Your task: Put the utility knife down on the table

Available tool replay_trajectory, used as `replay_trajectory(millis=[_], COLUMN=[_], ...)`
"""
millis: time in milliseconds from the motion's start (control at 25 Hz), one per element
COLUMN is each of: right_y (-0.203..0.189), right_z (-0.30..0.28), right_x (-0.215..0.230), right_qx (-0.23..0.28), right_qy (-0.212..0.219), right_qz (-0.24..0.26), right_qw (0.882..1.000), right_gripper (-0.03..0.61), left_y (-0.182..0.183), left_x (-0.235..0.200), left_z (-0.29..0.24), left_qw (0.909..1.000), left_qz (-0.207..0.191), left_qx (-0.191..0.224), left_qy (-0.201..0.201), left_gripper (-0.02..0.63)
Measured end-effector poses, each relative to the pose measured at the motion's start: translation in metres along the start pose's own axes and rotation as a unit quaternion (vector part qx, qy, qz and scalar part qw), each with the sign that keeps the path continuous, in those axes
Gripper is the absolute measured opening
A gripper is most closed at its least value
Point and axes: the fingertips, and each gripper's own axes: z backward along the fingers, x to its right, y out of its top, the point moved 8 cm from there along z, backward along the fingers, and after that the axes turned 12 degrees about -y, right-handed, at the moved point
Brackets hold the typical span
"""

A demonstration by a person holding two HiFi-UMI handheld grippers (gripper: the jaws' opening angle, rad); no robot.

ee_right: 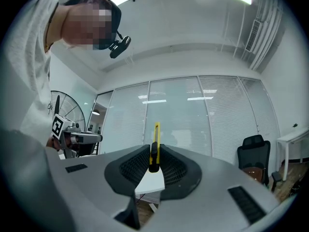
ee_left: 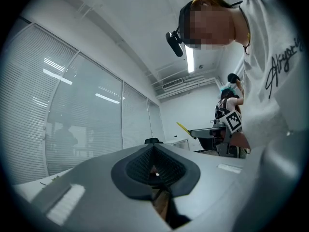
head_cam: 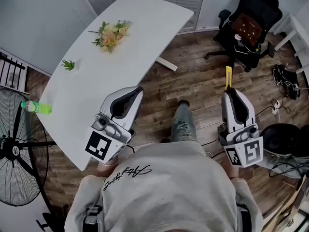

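Right now the right claw is clamped on the yellow utility knife. The knife stands on edge between the pads and juts forward past the tips. It hangs in the air over the wooden floor, to the right of the white tabletop and clear of it. The left claw is closed on nothing, its tips at the tabletop's near edge. A flower bouquet and a small green sprig lie on the tabletop, with a green bottle at its left edge.
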Motion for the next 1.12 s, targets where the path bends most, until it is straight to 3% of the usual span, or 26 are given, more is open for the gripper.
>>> replay_trajectory(millis=[480,680,1120], right_y=[-0.016,-0.023,-0.033], right_z=[-0.124,-0.173,-0.263], right_x=[0.081,0.118,0.182], right_qx=[0.012,0.018,0.018], right_qy=[0.028,0.041,0.06], right_qz=[0.008,-0.002,-0.009], right_qw=[1.0,0.999,0.998], right_gripper=[0.063,0.063,0.063], left_y=[-0.025,-0.03,-0.035], left_x=[-0.09,-0.125,-0.189], left_z=[-0.093,-0.131,-0.208], left_qw=[0.9995,0.998,0.9977], left_qz=[-0.007,-0.004,-0.02], left_qx=[0.005,-0.018,-0.009], left_qy=[0.03,0.061,0.063], left_gripper=[-0.005,-0.005,-0.004])
